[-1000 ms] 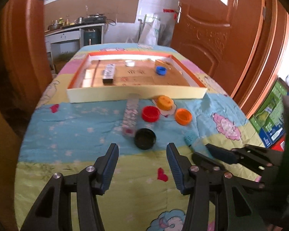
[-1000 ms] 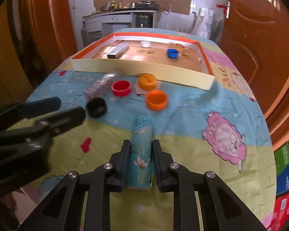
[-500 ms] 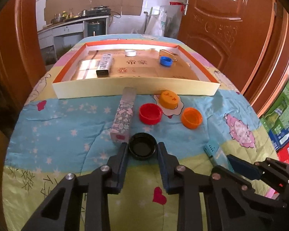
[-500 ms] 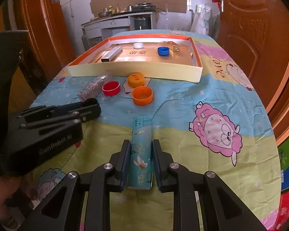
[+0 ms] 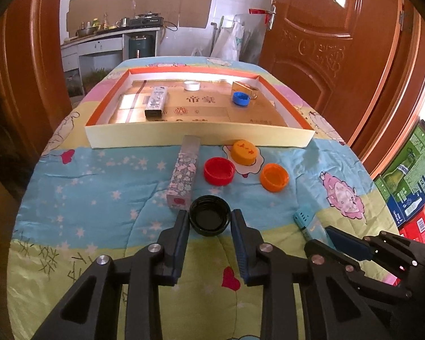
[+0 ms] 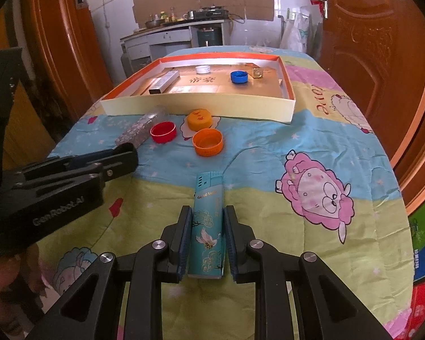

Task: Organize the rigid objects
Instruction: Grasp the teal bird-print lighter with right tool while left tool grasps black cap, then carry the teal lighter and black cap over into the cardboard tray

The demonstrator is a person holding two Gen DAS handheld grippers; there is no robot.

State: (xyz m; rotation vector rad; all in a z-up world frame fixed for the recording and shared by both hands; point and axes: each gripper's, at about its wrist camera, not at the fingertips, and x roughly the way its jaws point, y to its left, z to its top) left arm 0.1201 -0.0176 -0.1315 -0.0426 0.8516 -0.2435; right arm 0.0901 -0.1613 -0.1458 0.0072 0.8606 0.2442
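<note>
My left gripper [image 5: 210,221] is shut on a black bottle cap [image 5: 210,218] on the quilt. My right gripper [image 6: 207,221] is shut on a teal lighter [image 6: 208,223], which also shows in the left wrist view [image 5: 305,221]. A floral stick box [image 5: 184,174], a red cap [image 5: 219,170], a yellow-orange cap [image 5: 243,152] and an orange cap [image 5: 274,177] lie in front of a shallow cardboard tray [image 5: 201,138]. Inside the tray are a silver box [image 5: 155,101], a white cap [image 5: 191,85], a blue cap [image 5: 240,98] and a gold box [image 5: 242,88].
The table is covered by a cartoon-print quilt [image 6: 320,192]. Wooden doors [image 5: 325,28] stand on the right and left. Coloured cartons [image 5: 410,181] sit on the floor at the right. The left gripper's body [image 6: 56,181] lies at the left of the right wrist view.
My left gripper moved forward and closed from wide open onto the black cap. My right gripper kept its hold on the teal lighter.
</note>
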